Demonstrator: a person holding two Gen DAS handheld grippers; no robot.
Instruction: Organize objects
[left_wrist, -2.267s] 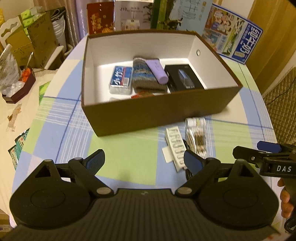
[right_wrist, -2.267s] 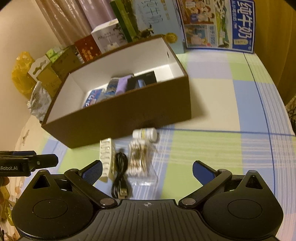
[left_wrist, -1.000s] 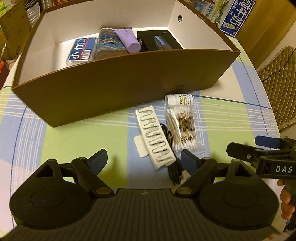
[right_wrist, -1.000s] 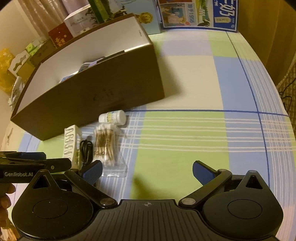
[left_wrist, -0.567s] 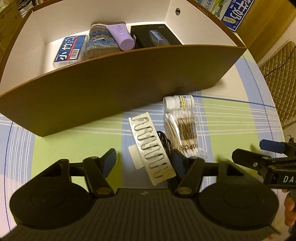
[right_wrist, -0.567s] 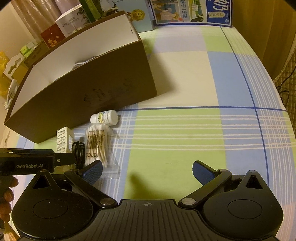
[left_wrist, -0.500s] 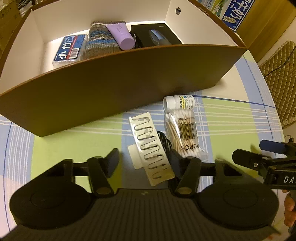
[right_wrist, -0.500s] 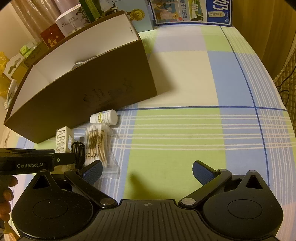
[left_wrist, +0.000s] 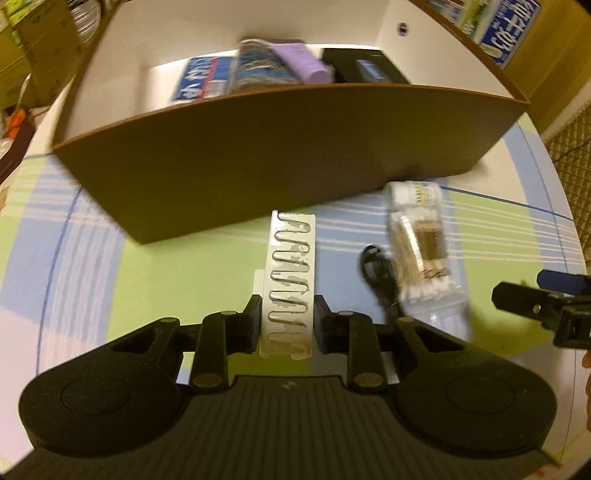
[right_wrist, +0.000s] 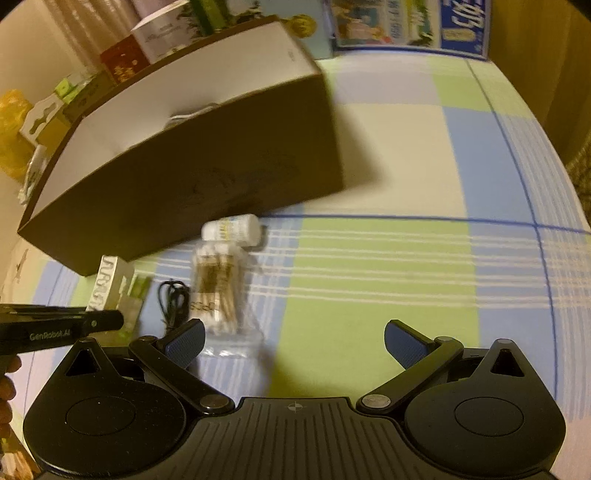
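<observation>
Since half a second ago I have brought my left gripper (left_wrist: 287, 322) in from a wide spread: its fingers now press both long edges of the white clip card (left_wrist: 290, 280), clamped on its near end. The card has turned too, lying straight ahead along the fingers where it lay slanted before. I cannot tell whether it has left the bench (left_wrist: 155, 280) yet; both views are blurred with motion.

The card's far end points at the front wall of the brown box (left_wrist: 288, 147), close to it. To its right lie the coiled black cable (left_wrist: 378, 277), then the bag of cotton swabs (left_wrist: 421, 254), with the small white bottle (left_wrist: 415, 194) at the bag's far end against the box. Inside the box I see a blue packet (left_wrist: 201, 79), a knitted pouch (left_wrist: 258, 70), a purple tube (left_wrist: 303, 62) and a black case (left_wrist: 365, 70) along the back wall.

My right gripper (right_wrist: 293, 341) hangs low over the bench's near edge, jaws wide apart and empty, its left finger (right_wrist: 184, 339) just beside the near end of the swab bag. The left gripper reaches in from that view's left edge, level with the bench.
</observation>
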